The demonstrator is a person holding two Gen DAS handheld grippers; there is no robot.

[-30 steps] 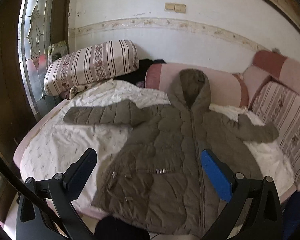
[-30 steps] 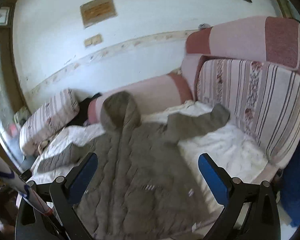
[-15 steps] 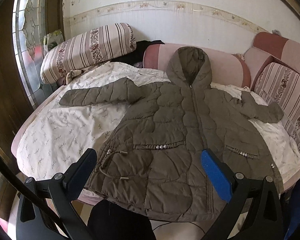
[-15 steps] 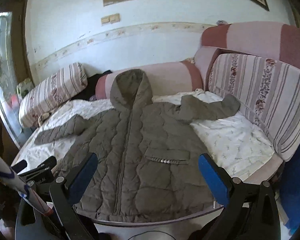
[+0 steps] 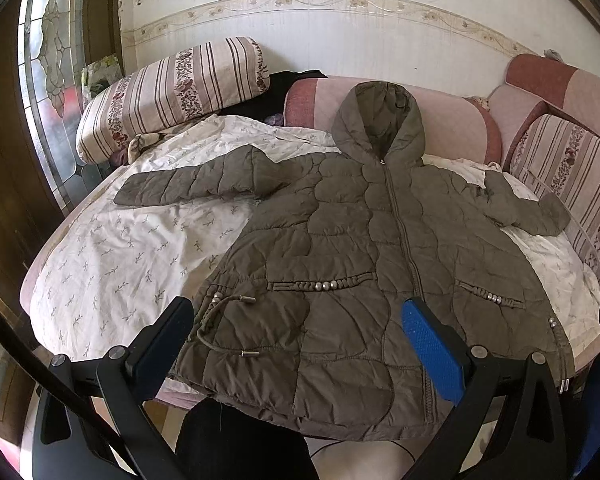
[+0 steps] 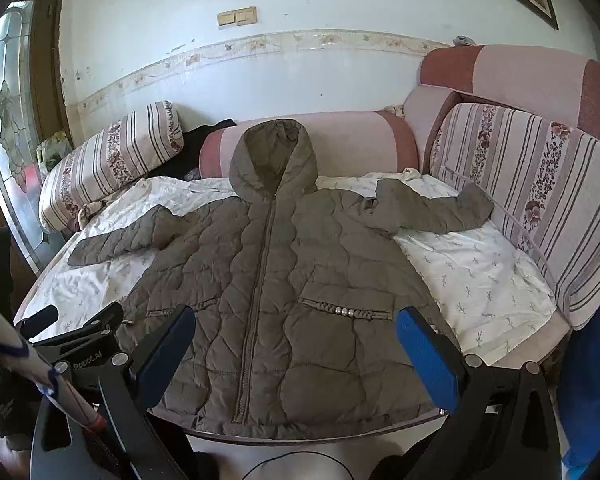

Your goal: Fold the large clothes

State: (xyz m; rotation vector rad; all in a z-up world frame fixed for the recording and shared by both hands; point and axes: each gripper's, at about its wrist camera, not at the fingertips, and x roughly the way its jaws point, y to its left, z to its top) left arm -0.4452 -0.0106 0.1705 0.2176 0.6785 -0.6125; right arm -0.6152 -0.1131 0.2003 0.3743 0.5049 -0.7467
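Observation:
An olive quilted hooded jacket (image 5: 352, 248) (image 6: 276, 280) lies flat and zipped on a white floral sheet (image 5: 132, 248) (image 6: 472, 272), hood toward the wall, both sleeves spread outward. Its hem hangs slightly over the near edge. My left gripper (image 5: 300, 344) is open above the hem's left half, holding nothing. My right gripper (image 6: 296, 344) is open above the hem's middle, also holding nothing. In the right wrist view the left gripper (image 6: 72, 332) shows at the lower left. Neither gripper touches the jacket.
A striped bolster (image 5: 176, 92) lies at the back left, a pink bolster (image 5: 452, 128) behind the hood, striped cushions (image 6: 540, 184) along the right. Dark clothing (image 5: 276, 92) sits between the bolsters. A stained-glass door (image 5: 48, 80) stands left.
Both views have tilted down and drawn nearer the jacket's hem; the jacket fills more of each frame. The jacket itself has not moved, and both grippers stay open.

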